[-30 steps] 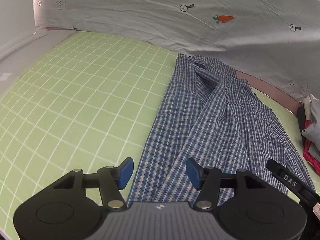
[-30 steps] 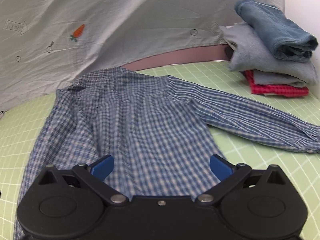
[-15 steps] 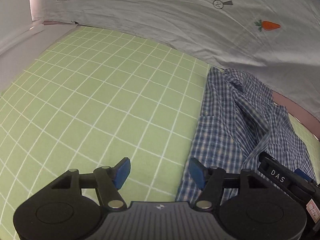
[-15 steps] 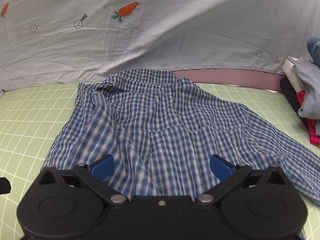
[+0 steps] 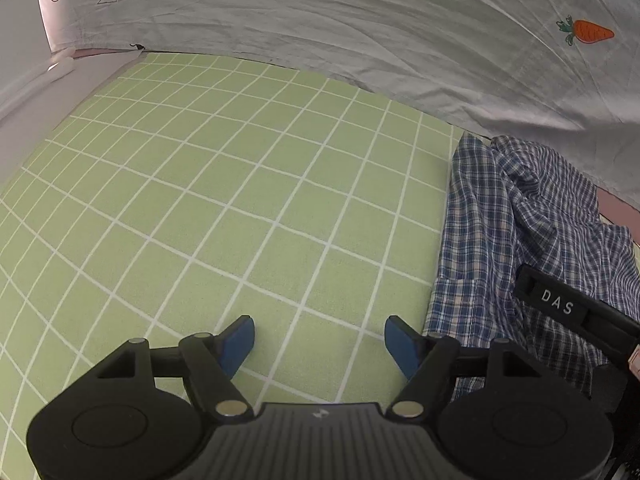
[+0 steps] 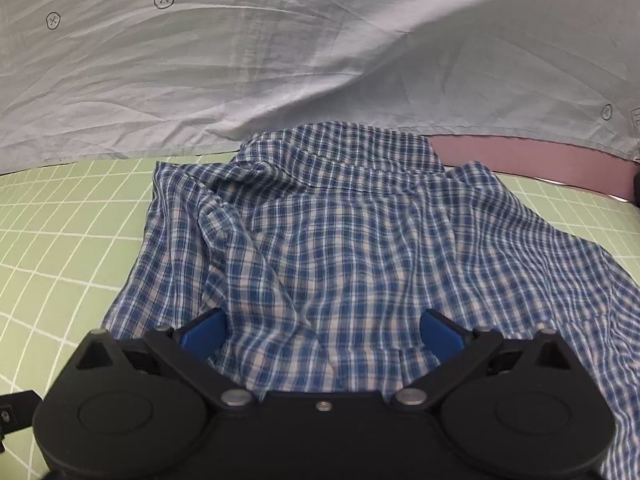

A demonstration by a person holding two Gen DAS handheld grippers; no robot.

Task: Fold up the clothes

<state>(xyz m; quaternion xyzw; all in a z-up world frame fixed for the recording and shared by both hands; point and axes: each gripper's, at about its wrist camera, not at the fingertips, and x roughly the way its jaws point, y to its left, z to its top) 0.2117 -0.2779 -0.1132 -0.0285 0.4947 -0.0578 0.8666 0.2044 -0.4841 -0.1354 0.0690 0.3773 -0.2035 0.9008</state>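
A blue and white checked shirt [image 6: 340, 240] lies spread and rumpled on the green grid mat [image 6: 60, 240], collar toward the back. My right gripper [image 6: 322, 330] is open and empty just above the shirt's middle. My left gripper [image 5: 320, 340] is open and empty over bare green mat [image 5: 240, 200], left of the shirt's edge [image 5: 500, 240]. The right gripper's black body [image 5: 576, 316] shows at the right of the left wrist view, over the shirt.
A grey printed sheet [image 5: 360, 20] with a carrot picture hangs behind the mat; it also shows in the right wrist view [image 6: 280, 60]. A pink strip [image 6: 520, 156] runs behind the mat. A pale border [image 5: 36, 92] lies at the mat's left.
Both grippers have swung left and moved toward the back. The left one left the shirt and is now over bare mat. The clothes pile went out of the right view.
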